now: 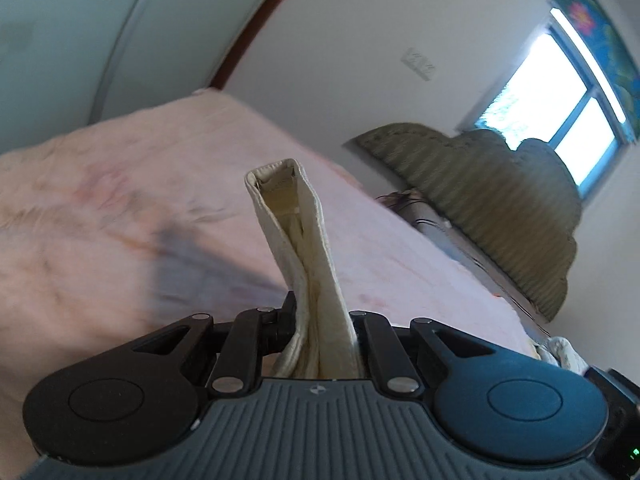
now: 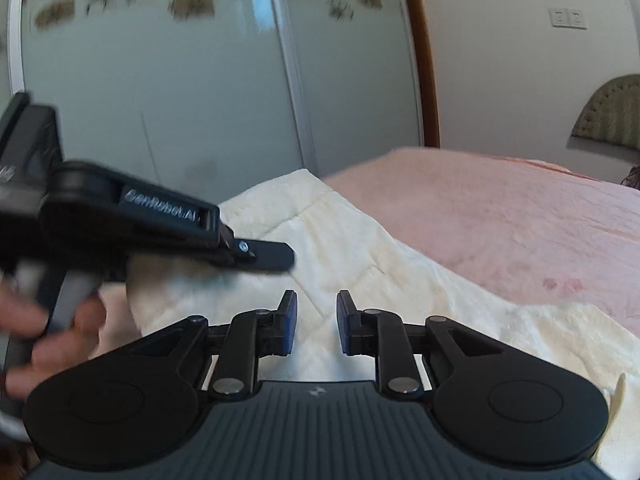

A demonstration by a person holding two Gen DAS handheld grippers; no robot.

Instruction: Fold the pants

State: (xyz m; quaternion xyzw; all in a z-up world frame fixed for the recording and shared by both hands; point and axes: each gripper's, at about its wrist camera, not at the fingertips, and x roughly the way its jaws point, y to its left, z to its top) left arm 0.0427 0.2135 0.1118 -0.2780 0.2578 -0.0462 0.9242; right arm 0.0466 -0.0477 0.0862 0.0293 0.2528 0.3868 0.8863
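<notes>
Cream pants (image 2: 360, 248) lie spread over the pink bed (image 2: 520, 220). In the left wrist view a folded cream hem of the pants (image 1: 296, 216) stands up between my left gripper's (image 1: 324, 314) fingers, which are shut on it and lifted off the bed. The right wrist view shows that same left gripper (image 2: 266, 257), blurred, at the left over the cloth, with a person's hand (image 2: 60, 340) on its handle. My right gripper (image 2: 317, 312) hovers just above the pants. Its blue pads stand apart with nothing pinched between them.
The pink bed (image 1: 120, 200) fills the foreground. A sliding wardrobe (image 2: 160, 80) with frosted doors stands beyond it. A padded olive headboard (image 1: 480, 200) and a bright window (image 1: 560, 92) are at the right.
</notes>
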